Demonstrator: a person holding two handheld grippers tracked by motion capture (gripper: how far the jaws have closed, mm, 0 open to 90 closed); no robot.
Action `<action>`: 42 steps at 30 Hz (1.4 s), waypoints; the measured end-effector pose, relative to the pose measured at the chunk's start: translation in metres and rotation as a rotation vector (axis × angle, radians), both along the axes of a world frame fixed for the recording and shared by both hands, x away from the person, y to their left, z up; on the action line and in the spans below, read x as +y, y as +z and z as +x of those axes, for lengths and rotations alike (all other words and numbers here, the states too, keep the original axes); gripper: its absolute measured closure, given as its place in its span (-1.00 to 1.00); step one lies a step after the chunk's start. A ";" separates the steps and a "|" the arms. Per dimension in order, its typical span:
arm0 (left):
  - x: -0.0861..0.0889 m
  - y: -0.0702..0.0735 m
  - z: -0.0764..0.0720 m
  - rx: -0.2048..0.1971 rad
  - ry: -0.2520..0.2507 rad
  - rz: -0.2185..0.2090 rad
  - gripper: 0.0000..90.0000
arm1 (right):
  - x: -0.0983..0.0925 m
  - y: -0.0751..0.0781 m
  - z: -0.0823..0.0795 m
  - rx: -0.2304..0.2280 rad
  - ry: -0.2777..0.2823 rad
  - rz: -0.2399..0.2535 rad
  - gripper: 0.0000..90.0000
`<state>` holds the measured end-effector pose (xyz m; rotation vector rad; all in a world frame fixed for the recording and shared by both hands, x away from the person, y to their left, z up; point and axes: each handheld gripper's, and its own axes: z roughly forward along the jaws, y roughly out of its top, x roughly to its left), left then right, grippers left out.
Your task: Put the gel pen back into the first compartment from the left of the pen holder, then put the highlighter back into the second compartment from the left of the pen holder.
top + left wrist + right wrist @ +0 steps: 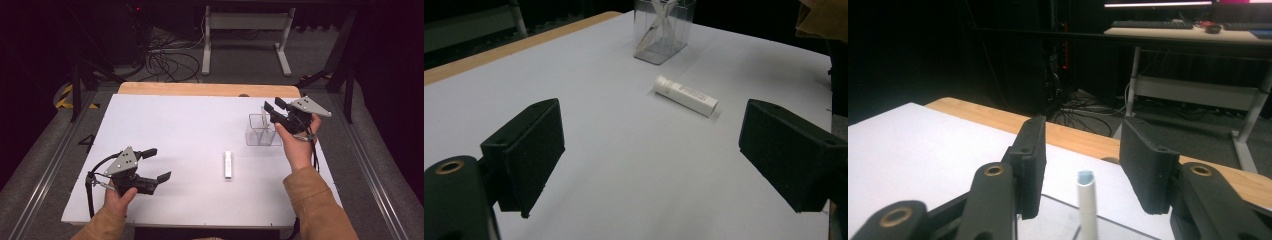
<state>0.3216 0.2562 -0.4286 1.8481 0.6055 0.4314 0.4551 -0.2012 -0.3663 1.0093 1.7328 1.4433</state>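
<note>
From the high view, the right hand-held gripper (270,107) hangs over a clear box (262,131) at the far right of the white desk (165,130), while the left hand-held gripper (156,164) sits low near the front left edge. A white tube (228,164) lies flat on the desk between them, well apart from both and nearer the box.

The right gripper view adds what the high view cannot resolve: a slim white stick with a pale blue tip (1085,200) stands upright between the two jaws, with a gap on either side, so the pads do not press on it. The jaws stand about half open and hold nothing. The box's rim (1058,202) is cut off at the bottom of that view.

The left gripper view shows its own jaws spread wide and empty, aimed across the desk at the tube (685,95) and the box (663,30) beyond. There the box holds pale slanted pieces (659,25) behind its clear walls; their exact shape is hard to make out, and the box top is cut off.
</note>
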 end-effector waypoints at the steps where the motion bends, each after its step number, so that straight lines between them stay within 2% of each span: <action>1: 0.000 0.000 0.000 0.000 0.000 0.000 -0.73 | 0.001 0.002 -0.004 0.000 0.007 0.003 0.19; 7: 0.001 0.001 -0.001 -0.005 0.000 -0.001 -0.73 | 0.006 0.010 -0.026 0.022 0.053 0.012 0.13; 9: 0.001 0.001 -0.002 -0.006 0.001 -0.003 -0.73 | 0.008 0.011 -0.033 0.030 0.078 0.029 0.13; 11: 0.002 0.001 -0.004 0.000 0.001 -0.008 -0.73 | 0.009 0.011 -0.038 0.040 0.100 0.052 0.13; 14: 0.004 0.002 -0.004 -0.005 -0.001 -0.010 -0.73 | 0.012 0.011 -0.044 0.048 0.115 0.052 0.13; 22: 0.005 0.004 -0.007 -0.010 0.001 -0.012 -0.74 | 0.015 0.011 -0.051 0.042 0.144 0.033 0.05; 30: 0.006 0.002 -0.010 -0.016 0.010 0.007 -0.74 | 0.020 0.011 -0.057 0.065 0.236 0.025 -0.01; 42: 0.010 0.001 -0.011 -0.014 0.022 0.002 -0.74 | 0.029 0.016 -0.066 0.070 0.279 -0.045 -0.14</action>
